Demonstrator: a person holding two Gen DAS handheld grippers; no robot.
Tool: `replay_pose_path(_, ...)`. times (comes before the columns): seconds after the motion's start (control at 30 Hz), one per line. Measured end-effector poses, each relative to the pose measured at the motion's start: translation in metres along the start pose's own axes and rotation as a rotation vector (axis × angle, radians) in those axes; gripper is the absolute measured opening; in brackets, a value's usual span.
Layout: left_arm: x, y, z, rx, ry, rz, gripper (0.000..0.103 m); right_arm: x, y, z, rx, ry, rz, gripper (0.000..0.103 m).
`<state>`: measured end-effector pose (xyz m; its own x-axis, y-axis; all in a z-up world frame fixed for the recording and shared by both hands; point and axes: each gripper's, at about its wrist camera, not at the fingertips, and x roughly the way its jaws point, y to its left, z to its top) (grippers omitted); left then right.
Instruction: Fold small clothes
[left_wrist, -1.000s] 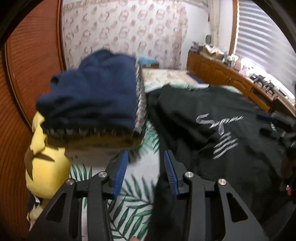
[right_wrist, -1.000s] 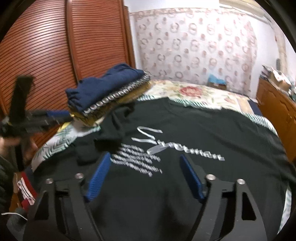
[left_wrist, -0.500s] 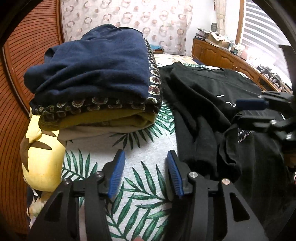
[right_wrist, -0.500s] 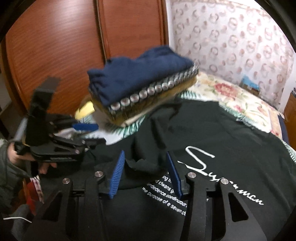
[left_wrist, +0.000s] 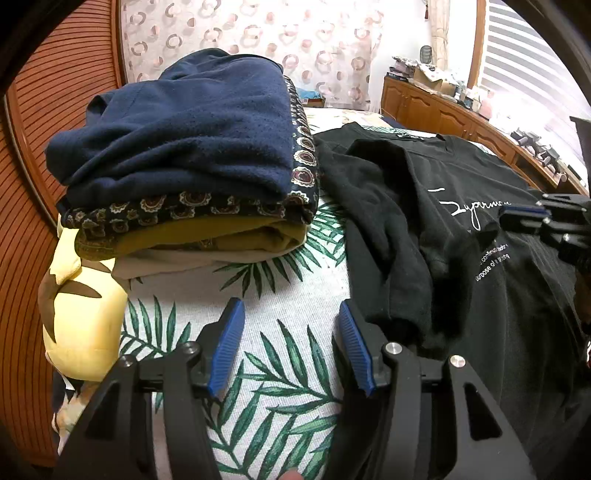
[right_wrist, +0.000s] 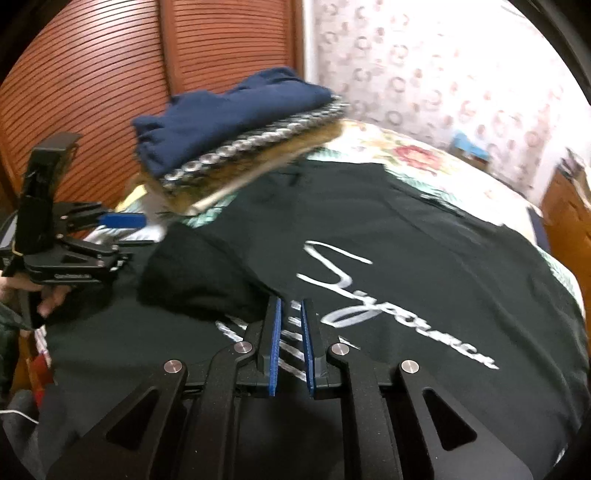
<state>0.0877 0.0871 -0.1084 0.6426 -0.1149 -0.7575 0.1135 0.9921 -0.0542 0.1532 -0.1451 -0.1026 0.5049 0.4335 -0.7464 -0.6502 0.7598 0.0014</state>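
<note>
Black sweatshirt (right_wrist: 388, 258) spread flat across bed (left_wrist: 280, 354), white script print facing up, one sleeve (left_wrist: 402, 236) folded in over the chest. Beside it, just to the left in the left wrist view, stack of folded clothes (left_wrist: 192, 162): navy on top, then a patterned piece, mustard and pale ones below. Yellow cushion (left_wrist: 81, 314) wedged at the bed's edge under that stack, against wooden slatted doors (right_wrist: 110, 74).

Left gripper (left_wrist: 291, 350) low over leaf-print sheet, jaws apart and just been widening, nothing between blue pads, sleeve cuff just beside the right-hand finger. Right gripper (right_wrist: 291, 347) over the printed chest of the sweatshirt, jaws just been closing, now nearly together with a narrow gap; hard to tell from the blurred right wrist view whether cloth is pinched between them.
</note>
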Motion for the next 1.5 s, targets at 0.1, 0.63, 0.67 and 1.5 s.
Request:
replay_pose_path(0.1,0.000,0.000,0.000,-0.001,0.000,0.000,0.052,-0.012,-0.006,0.003,0.020,-0.037,-0.002,0.009)
replay_pose_path(0.63,0.000,0.000,0.001,-0.004,0.000,-0.005,0.053,0.044,0.044,0.029,-0.095,0.028,0.117,0.037)
replay_pose_path(0.67,0.000,0.000,0.000,-0.004,-0.001,-0.005,0.053,0.043,0.045,0.027,-0.097,0.030,0.121,0.037)
replay_pose_path(1.5,0.000,0.000,0.000,-0.004,-0.001,-0.005,0.053,0.005,-0.041,0.012,0.085,-0.001,-0.144,0.009)
